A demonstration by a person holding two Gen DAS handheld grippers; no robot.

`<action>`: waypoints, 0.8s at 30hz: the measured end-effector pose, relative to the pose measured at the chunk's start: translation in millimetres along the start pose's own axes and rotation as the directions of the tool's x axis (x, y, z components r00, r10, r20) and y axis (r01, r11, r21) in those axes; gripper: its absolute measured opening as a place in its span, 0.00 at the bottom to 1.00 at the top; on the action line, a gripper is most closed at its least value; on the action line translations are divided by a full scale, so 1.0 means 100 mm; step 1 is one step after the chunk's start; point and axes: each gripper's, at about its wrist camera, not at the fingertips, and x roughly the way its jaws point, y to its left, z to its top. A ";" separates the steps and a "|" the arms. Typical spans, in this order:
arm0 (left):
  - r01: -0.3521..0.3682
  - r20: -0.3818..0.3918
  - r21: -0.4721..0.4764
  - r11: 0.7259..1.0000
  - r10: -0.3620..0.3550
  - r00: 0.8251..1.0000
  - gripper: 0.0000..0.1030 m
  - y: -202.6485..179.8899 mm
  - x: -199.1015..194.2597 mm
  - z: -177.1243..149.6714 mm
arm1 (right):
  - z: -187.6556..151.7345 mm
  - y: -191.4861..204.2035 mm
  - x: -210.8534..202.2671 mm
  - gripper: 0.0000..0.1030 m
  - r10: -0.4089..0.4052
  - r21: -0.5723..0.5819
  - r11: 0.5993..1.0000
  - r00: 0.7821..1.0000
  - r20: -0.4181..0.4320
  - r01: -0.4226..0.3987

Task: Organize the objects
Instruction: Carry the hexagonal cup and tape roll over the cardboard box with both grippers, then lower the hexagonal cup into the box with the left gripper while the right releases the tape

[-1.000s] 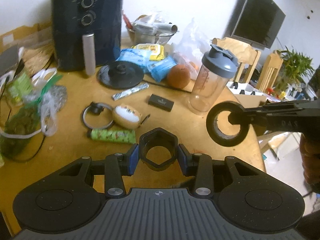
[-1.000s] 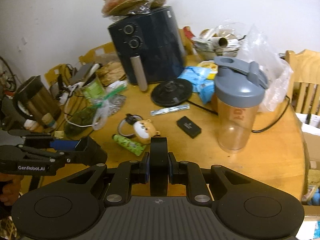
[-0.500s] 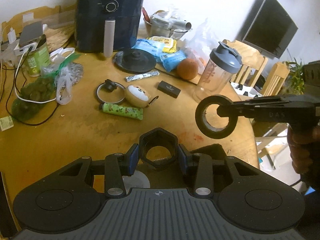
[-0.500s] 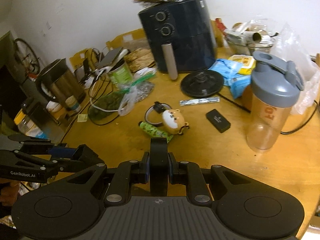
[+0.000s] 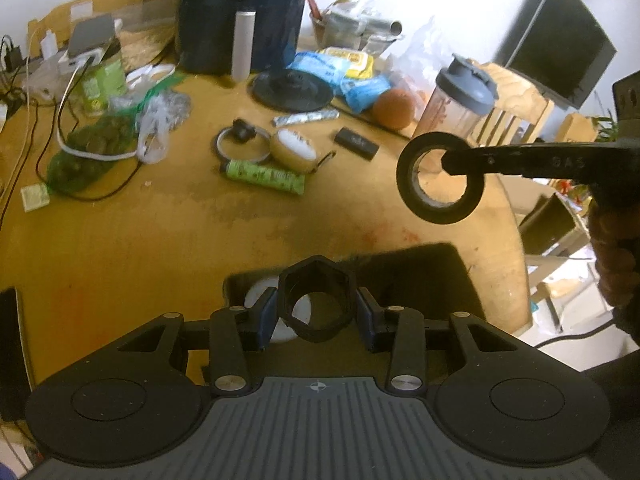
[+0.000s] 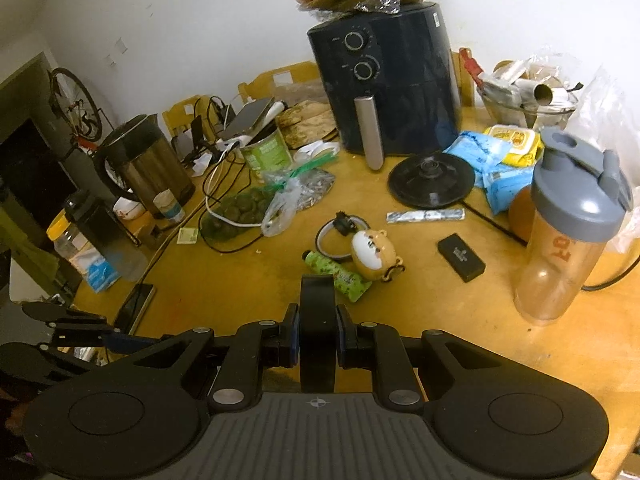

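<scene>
My left gripper [image 5: 317, 312] is shut on a black hexagonal ring [image 5: 317, 280], its blue pads pressing on two opposite sides. It hangs over a black tray-like thing [image 5: 420, 276] with a white disc [image 5: 256, 300] in it, near the wooden table's [image 5: 160, 240] front edge. My right gripper [image 6: 318, 336] is shut on a black roll of tape [image 6: 317, 304], held edge-on. From the left wrist, that tape roll [image 5: 440, 178] hangs in the air at the right, above the table's edge. The left gripper's blue pad [image 6: 120, 340] shows low at the left in the right wrist view.
Mid-table lie a green tube [image 6: 340, 276], a bear-shaped toy [image 6: 372, 252], a metal ring [image 6: 332, 232] and a small black box [image 6: 460, 258]. A shaker bottle [image 6: 568, 240] stands right, an air fryer [image 6: 384, 80] and black disc [image 6: 432, 178] behind, a phone [image 6: 134, 308] left.
My left gripper has drawn back toward the table's near edge with the hexagonal ring, and the black tray has come into view under it. The right gripper has turned somewhat, still gripping the tape.
</scene>
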 end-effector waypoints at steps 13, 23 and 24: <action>-0.057 -0.075 0.023 0.998 0.059 0.995 0.39 -0.11 0.11 -0.29 | -0.38 0.03 0.02 0.19 0.024 0.002 1.000 0.995 -0.099 -0.024; -0.139 -0.131 0.057 0.989 0.146 0.981 0.39 -0.11 0.29 -0.40 | -0.56 0.09 0.05 0.19 0.022 -0.017 1.000 0.986 -0.163 -0.025; -0.149 -0.135 0.055 0.987 0.155 0.979 0.39 -0.10 0.30 -0.40 | -0.57 0.10 0.06 0.19 0.021 -0.022 0.999 0.985 -0.169 -0.025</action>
